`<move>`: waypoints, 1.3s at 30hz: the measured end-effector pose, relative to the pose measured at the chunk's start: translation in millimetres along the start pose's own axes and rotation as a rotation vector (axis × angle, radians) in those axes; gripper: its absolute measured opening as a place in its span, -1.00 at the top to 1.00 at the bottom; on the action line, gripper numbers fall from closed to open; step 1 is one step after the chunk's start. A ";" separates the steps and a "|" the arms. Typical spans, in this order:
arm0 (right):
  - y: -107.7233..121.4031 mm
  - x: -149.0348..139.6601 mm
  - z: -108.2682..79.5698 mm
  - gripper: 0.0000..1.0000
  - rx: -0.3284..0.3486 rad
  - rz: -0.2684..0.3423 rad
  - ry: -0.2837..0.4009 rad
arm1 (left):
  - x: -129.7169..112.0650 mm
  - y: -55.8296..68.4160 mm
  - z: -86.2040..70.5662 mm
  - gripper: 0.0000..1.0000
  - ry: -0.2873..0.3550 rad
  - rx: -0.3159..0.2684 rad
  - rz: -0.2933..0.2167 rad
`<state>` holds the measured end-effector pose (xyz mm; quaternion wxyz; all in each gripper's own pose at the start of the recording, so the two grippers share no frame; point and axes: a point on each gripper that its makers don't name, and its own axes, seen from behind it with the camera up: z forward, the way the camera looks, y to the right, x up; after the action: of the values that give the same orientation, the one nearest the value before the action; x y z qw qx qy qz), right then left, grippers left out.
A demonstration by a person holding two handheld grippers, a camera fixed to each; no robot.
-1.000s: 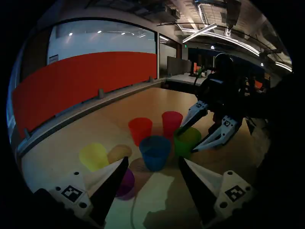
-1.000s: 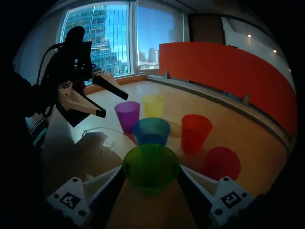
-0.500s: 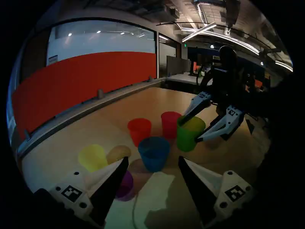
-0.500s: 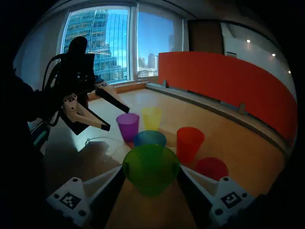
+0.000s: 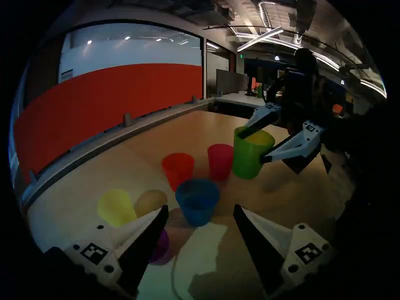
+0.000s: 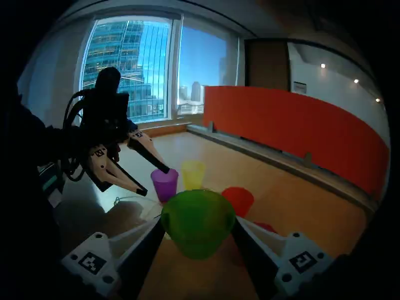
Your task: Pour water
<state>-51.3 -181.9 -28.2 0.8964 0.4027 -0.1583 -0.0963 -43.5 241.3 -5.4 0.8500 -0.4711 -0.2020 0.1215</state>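
A green cup [image 6: 198, 237] sits upright between the fingers of my right gripper [image 6: 198, 221], which is shut on it. In the left gripper view the same green cup [image 5: 248, 154] hangs above the wooden table [image 5: 165, 135], held by the right gripper [image 5: 251, 147]. My left gripper [image 5: 199, 210] is open, low over the table, with a blue cup [image 5: 197, 201] just ahead of its fingertips. From the right gripper view the left gripper [image 6: 155, 181] hovers beside a purple cup [image 6: 164, 184]. I cannot tell whether the green cup holds water.
On the table stand a red cup [image 5: 178, 169], a darker red cup [image 5: 220, 160], a yellow cup [image 5: 114, 207] and the purple cup [image 5: 161, 246], partly behind my left finger. A thin cable [image 6: 125, 200] lies near the purple cup. An orange wall panel [image 5: 100, 105] runs along the table's far edge.
The right gripper has lifted the green cup up off the table, away from the other cups. The left gripper has barely moved.
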 end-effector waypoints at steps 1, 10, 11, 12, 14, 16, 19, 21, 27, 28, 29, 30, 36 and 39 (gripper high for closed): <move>0.4 2.3 -0.9 -0.83 -0.002 -0.002 0.007 | -0.6 -0.1 0.7 -0.94 -0.004 0.000 0.000; 4.9 21.8 -8.5 -0.83 -0.021 -0.017 0.064 | -6.7 -1.3 8.4 -0.94 -0.046 -0.002 0.001; 5.3 23.8 -9.3 -0.83 -0.022 -0.018 0.070 | -6.7 -2.3 9.3 -0.94 -0.049 0.001 0.003; 6.0 26.2 -10.3 -0.83 -0.024 -0.019 0.078 | -6.9 -2.7 10.3 -0.94 -0.052 0.002 0.005; 7.4 30.8 -12.3 -0.83 -0.029 -0.021 0.092 | -7.2 -2.9 12.3 -0.94 -0.058 0.001 0.007; 9.0 34.9 -14.0 -0.83 -0.032 -0.020 0.107 | -7.7 -2.3 14.5 -0.95 -0.064 -0.004 0.005; 11.8 40.6 -16.4 -0.83 -0.038 -0.020 0.126 | -8.1 -1.9 17.9 -0.94 -0.071 -0.010 0.003; 13.6 44.8 -18.2 -0.83 -0.043 -0.021 0.140 | -7.7 -2.0 20.1 -0.94 -0.073 -0.013 0.004; 17.2 55.7 -23.5 -0.84 -0.054 -0.031 0.180 | -5.6 -1.5 26.0 -0.94 -0.083 -0.022 0.009; 17.9 57.4 -24.3 -0.84 -0.055 -0.032 0.185 | -5.6 -1.5 26.9 -0.95 -0.085 -0.024 0.009; 18.5 59.2 -25.0 -0.84 -0.057 -0.033 0.190 | -5.6 -1.5 27.7 -0.94 -0.087 -0.025 0.009; 19.3 61.1 -25.7 -0.84 -0.059 -0.033 0.195 | -5.7 -1.7 28.7 -0.94 -0.089 -0.026 0.009; 24.9 69.5 -28.8 -0.84 -0.070 -0.022 0.224 | -7.4 -3.8 33.6 -0.93 -0.101 -0.028 0.004; 27.5 72.6 -30.3 -0.84 -0.075 -0.016 0.236 | -9.0 -4.4 35.6 -0.94 -0.108 -0.028 0.003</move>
<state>28.5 -164.7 -11.5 0.9223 0.3789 -0.0448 -0.0615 -67.7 262.1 13.2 0.8309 -0.4760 -0.2488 0.1452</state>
